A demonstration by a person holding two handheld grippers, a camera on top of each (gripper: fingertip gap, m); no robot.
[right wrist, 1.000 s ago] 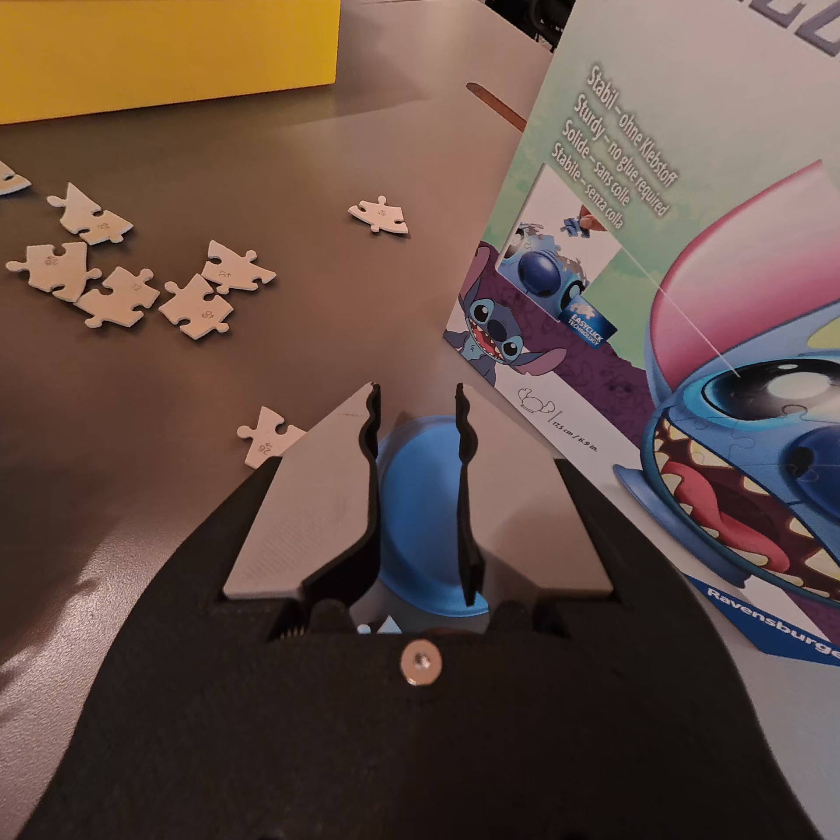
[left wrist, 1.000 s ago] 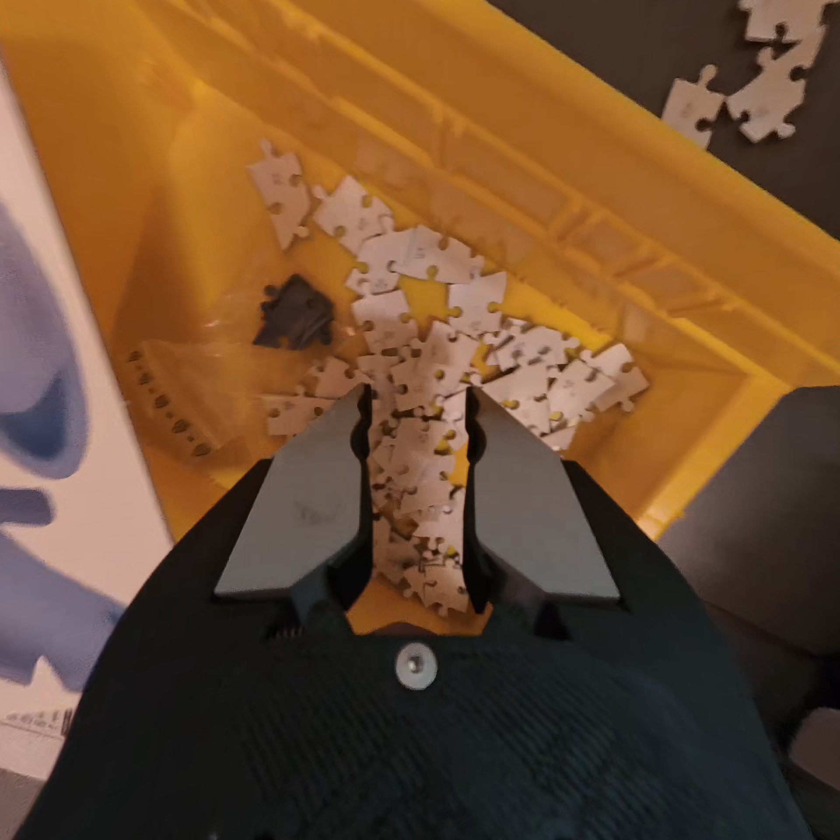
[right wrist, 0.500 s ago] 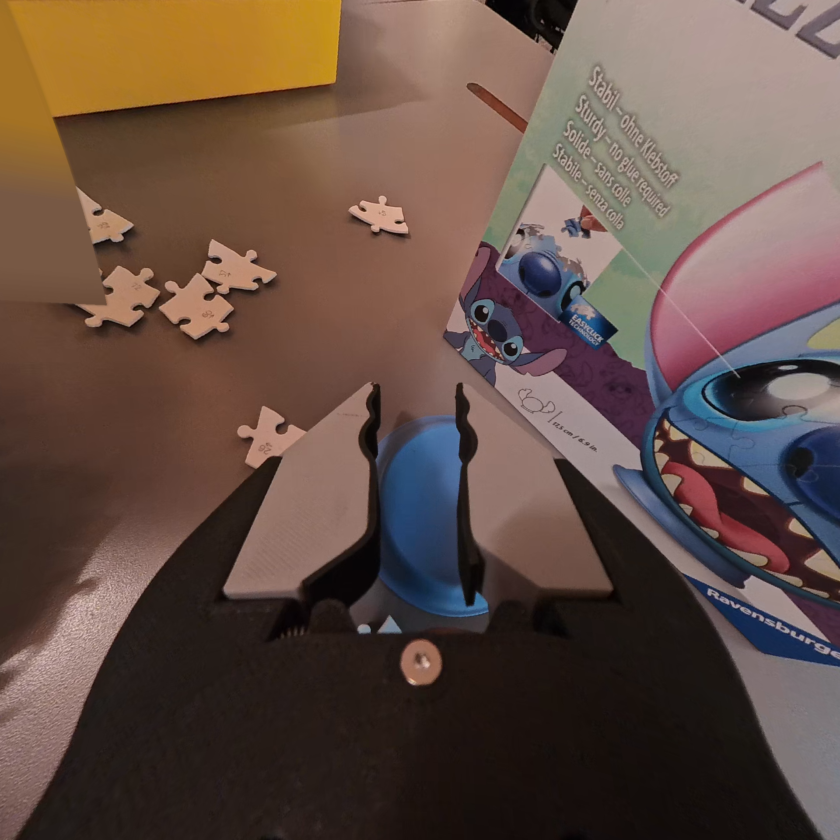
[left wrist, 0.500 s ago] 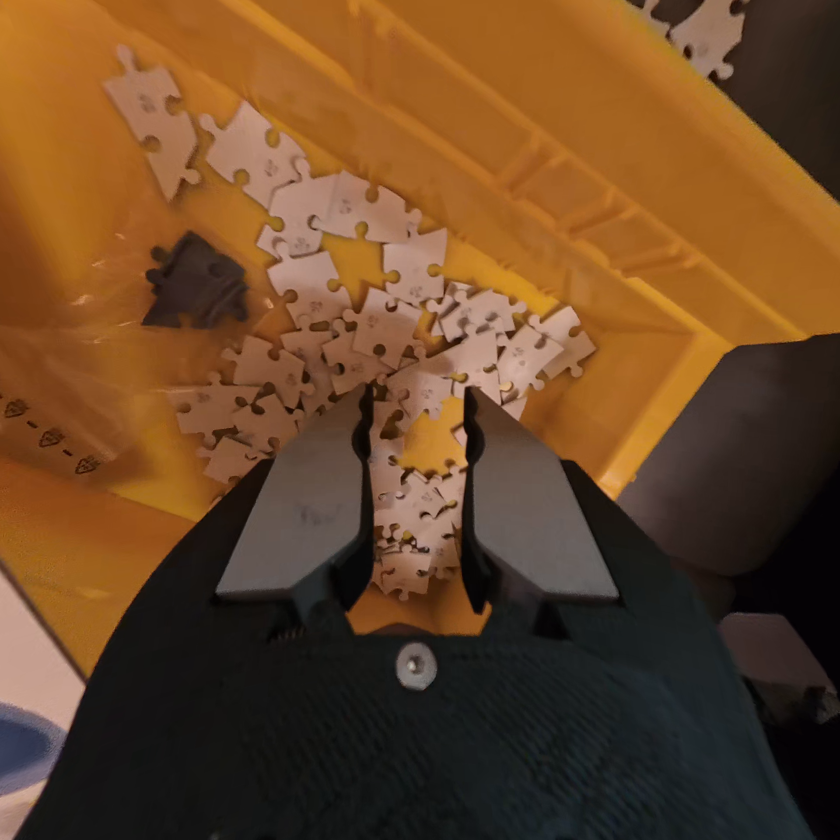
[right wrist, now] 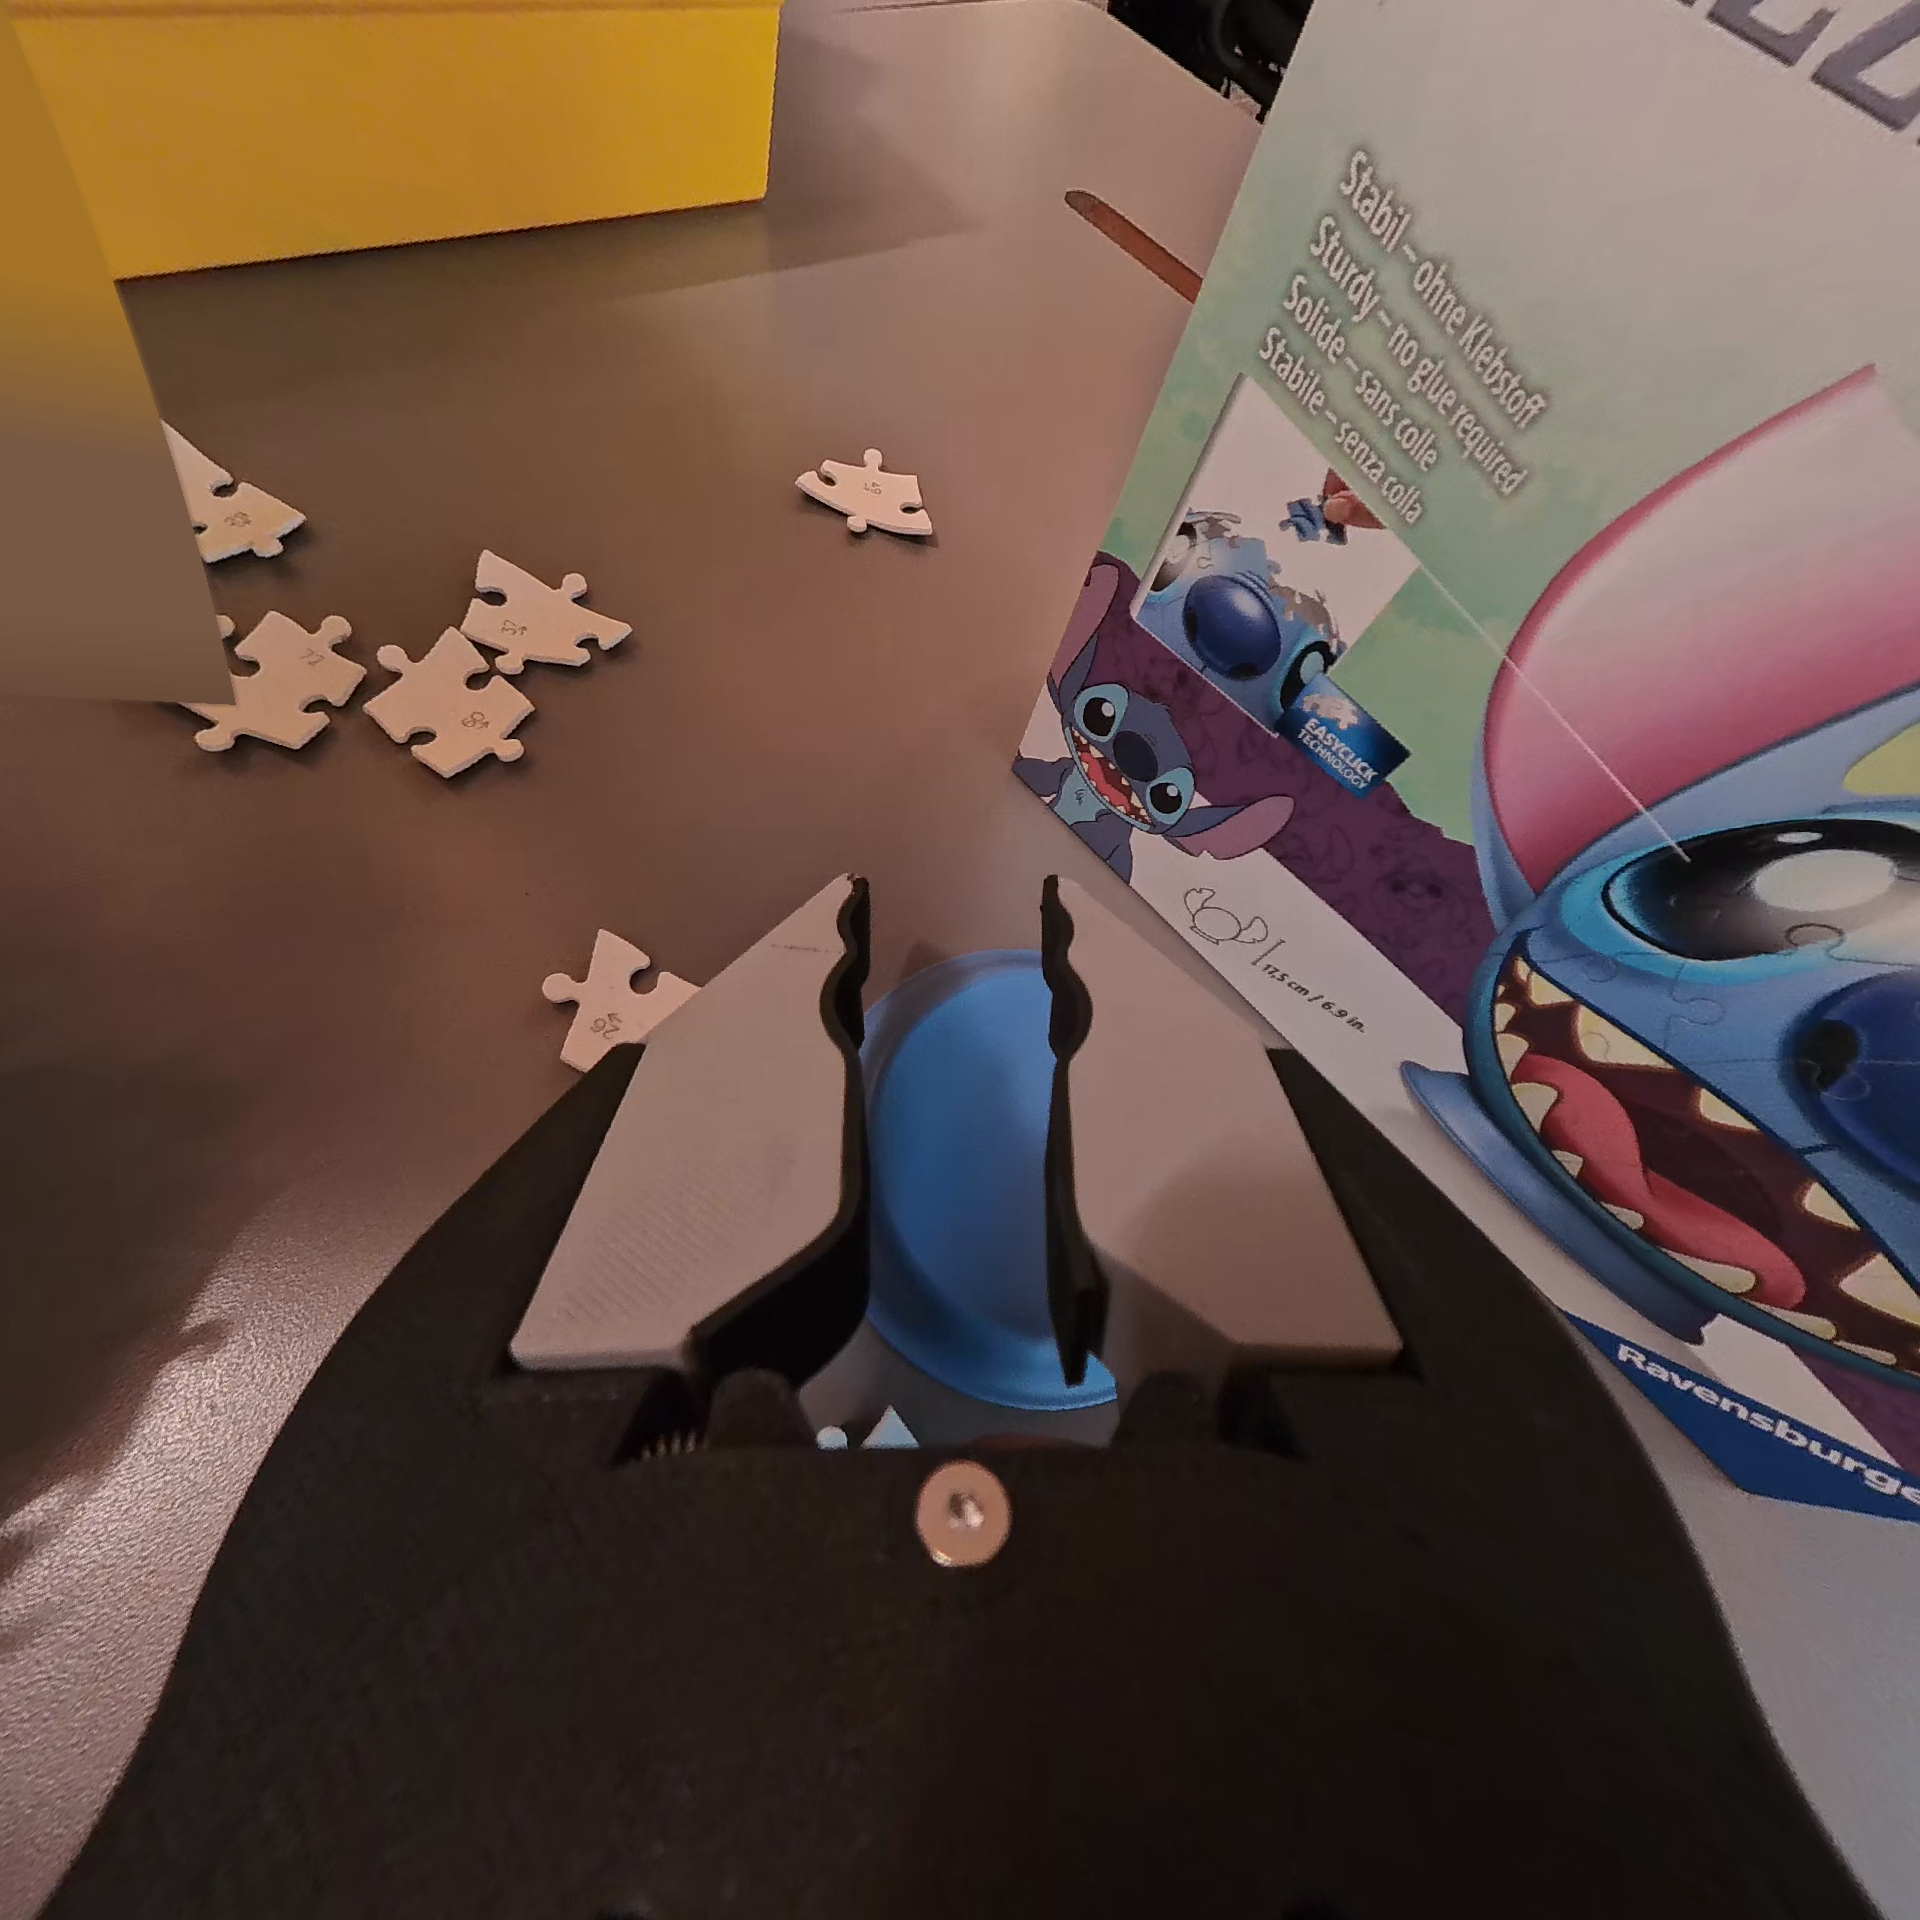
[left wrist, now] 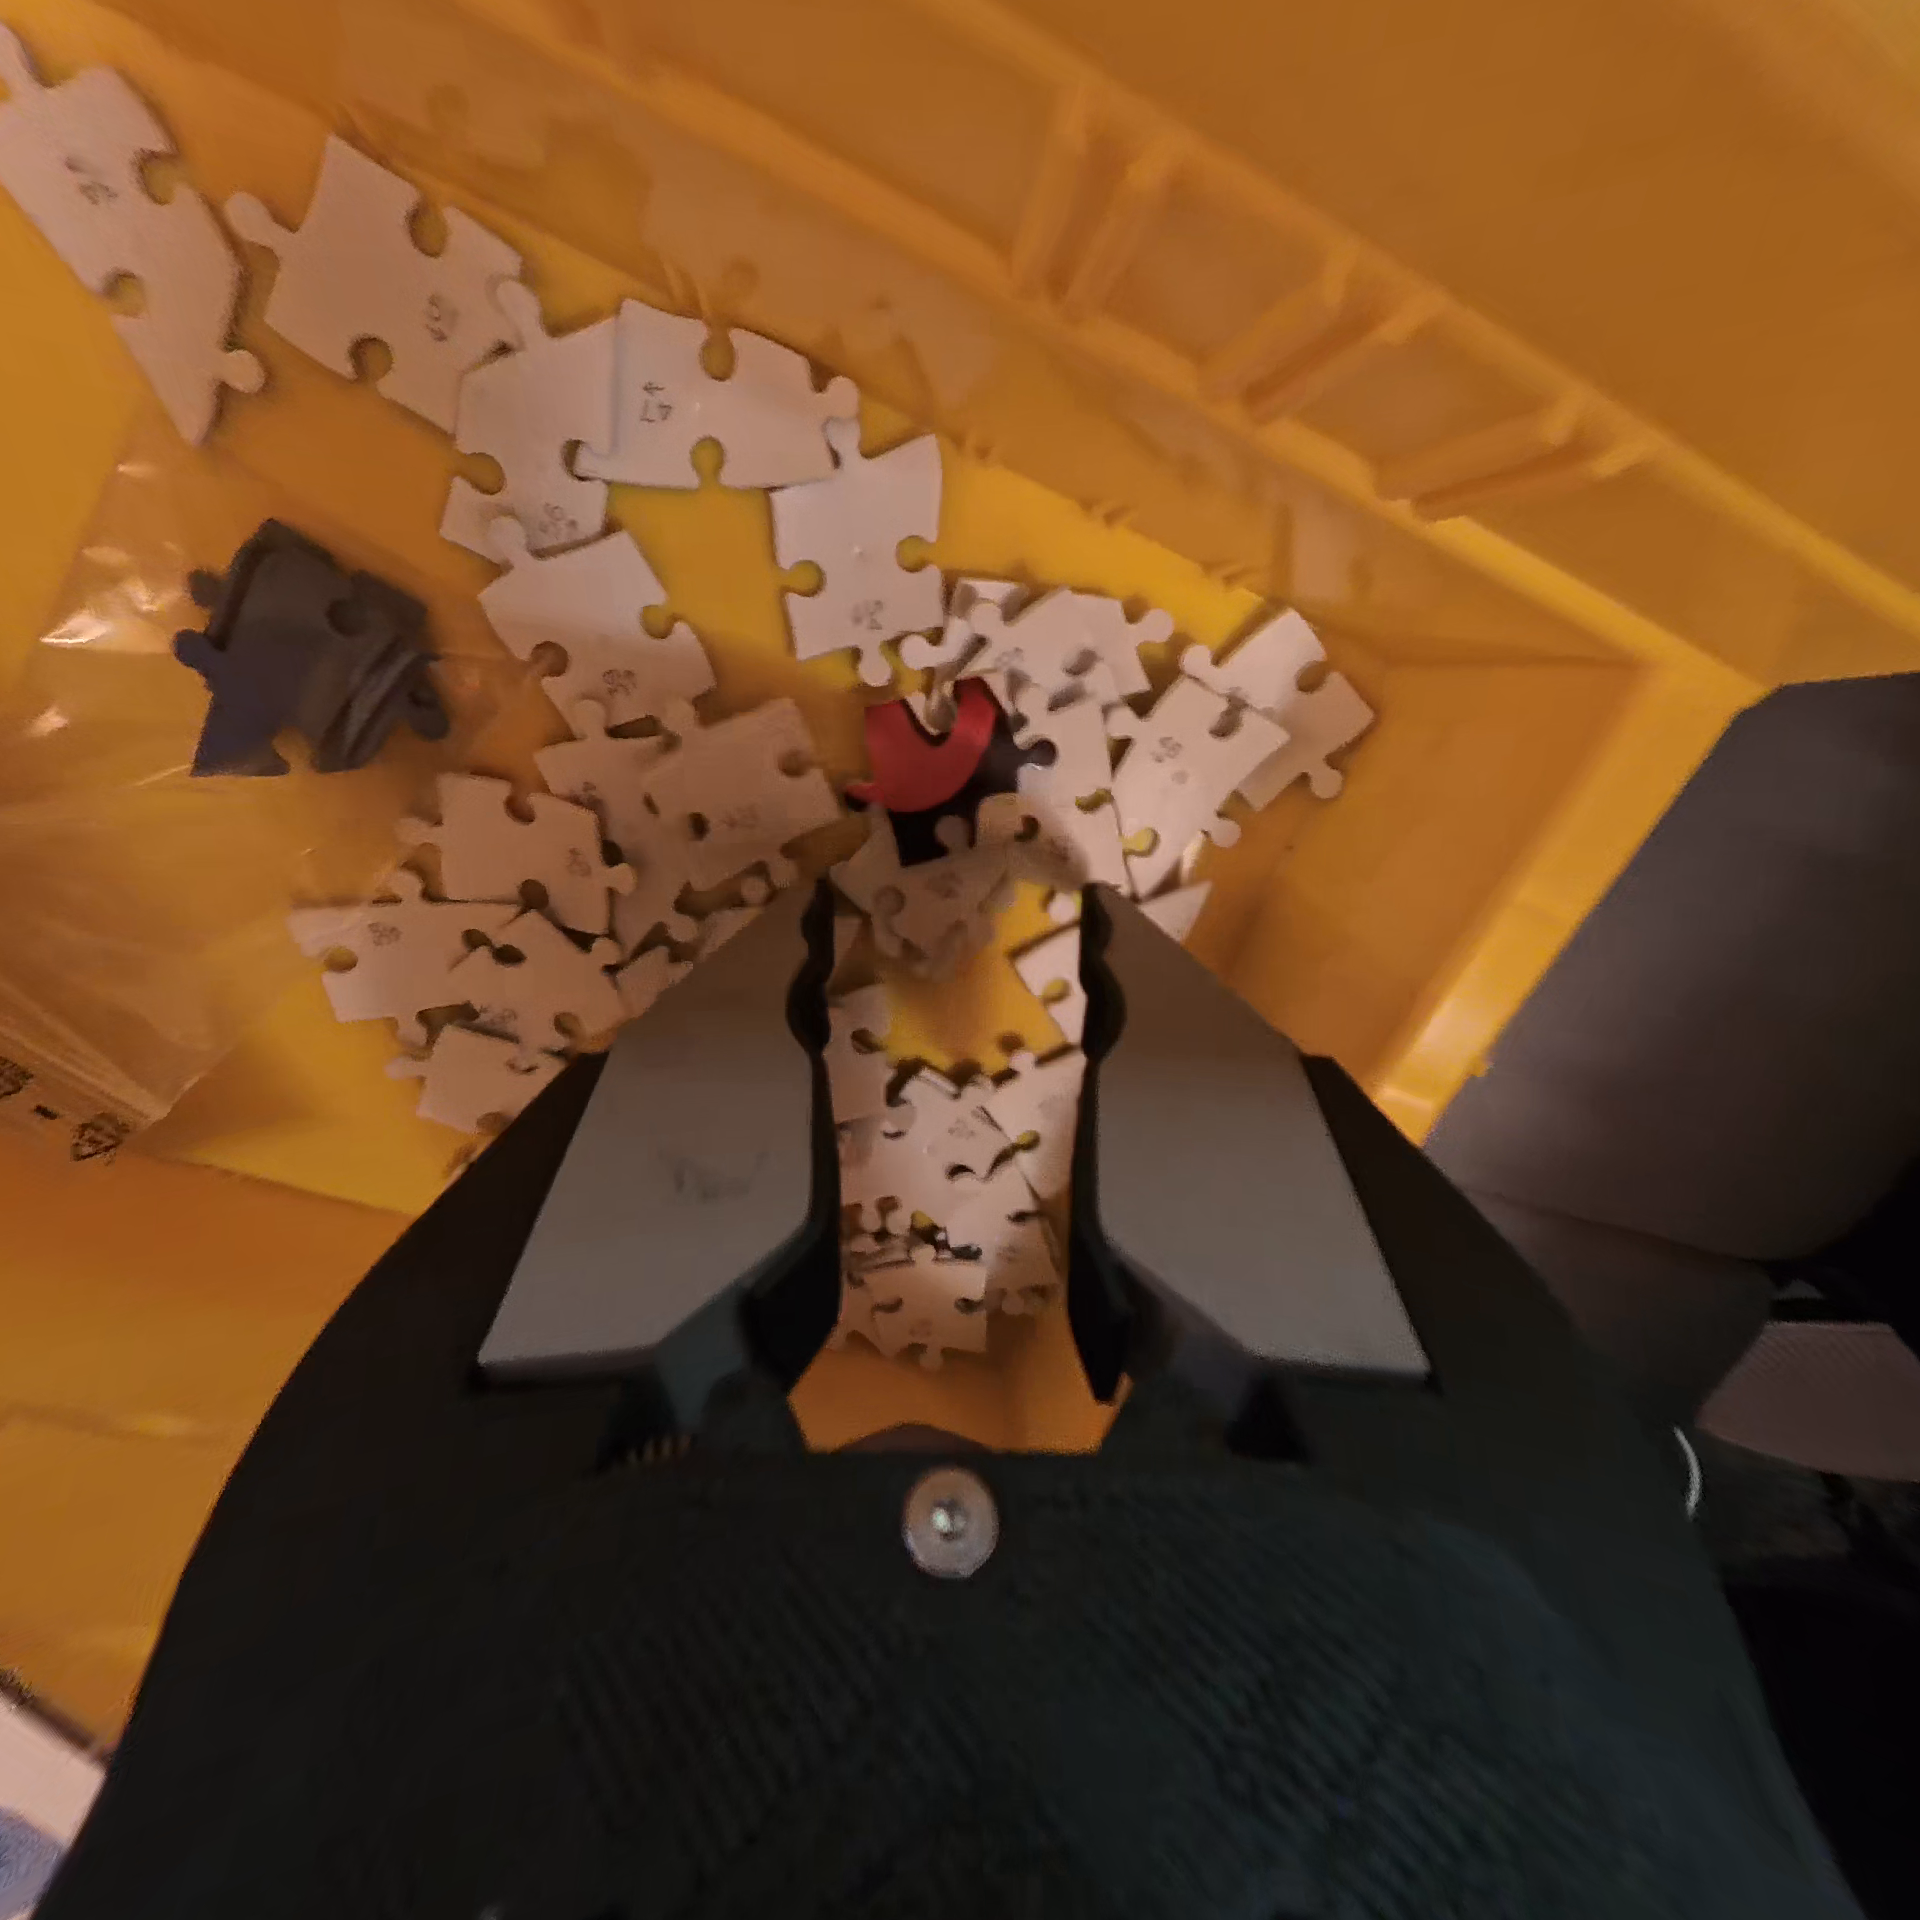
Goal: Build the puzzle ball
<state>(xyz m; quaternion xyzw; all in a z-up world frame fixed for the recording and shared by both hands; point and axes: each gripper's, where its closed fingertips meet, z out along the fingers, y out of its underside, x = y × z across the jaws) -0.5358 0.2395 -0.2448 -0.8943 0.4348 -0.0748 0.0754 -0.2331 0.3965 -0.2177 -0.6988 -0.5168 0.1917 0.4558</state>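
Note:
My left gripper (left wrist: pixel 956 914) is open and empty, low inside the yellow bin (left wrist: pixel 1351 208), its tips just over a heap of white-backed puzzle pieces (left wrist: pixel 707 405). A red and black piece (left wrist: pixel 925 764) lies face up just beyond the tips. A dark piece (left wrist: pixel 301 655) lies at the left on a clear plastic bag (left wrist: pixel 104 831). My right gripper (right wrist: pixel 951 904) is low over the grey table (right wrist: pixel 623 364), shut on a blue curved plastic part (right wrist: pixel 966 1174) that sits between its fingers.
The puzzle box (right wrist: pixel 1558 623) stands right of my right gripper. Loose white-backed pieces (right wrist: pixel 457 707) lie on the table ahead left, one (right wrist: pixel 868 494) farther off, one (right wrist: pixel 608 1003) by the left finger. A yellow bin (right wrist: pixel 416 125) is at the back. A dark grey object (left wrist: pixel 1714 987) is beside the bin. The tips of one gripper are about 35 centimetres away from the tips of the other. The dark piece (left wrist: pixel 301 655) is about 9 centimetres from my left fingertips.
My left gripper has moved down and closer to the heap in the bin, and the red and black piece has come into view. The right gripper has not moved.

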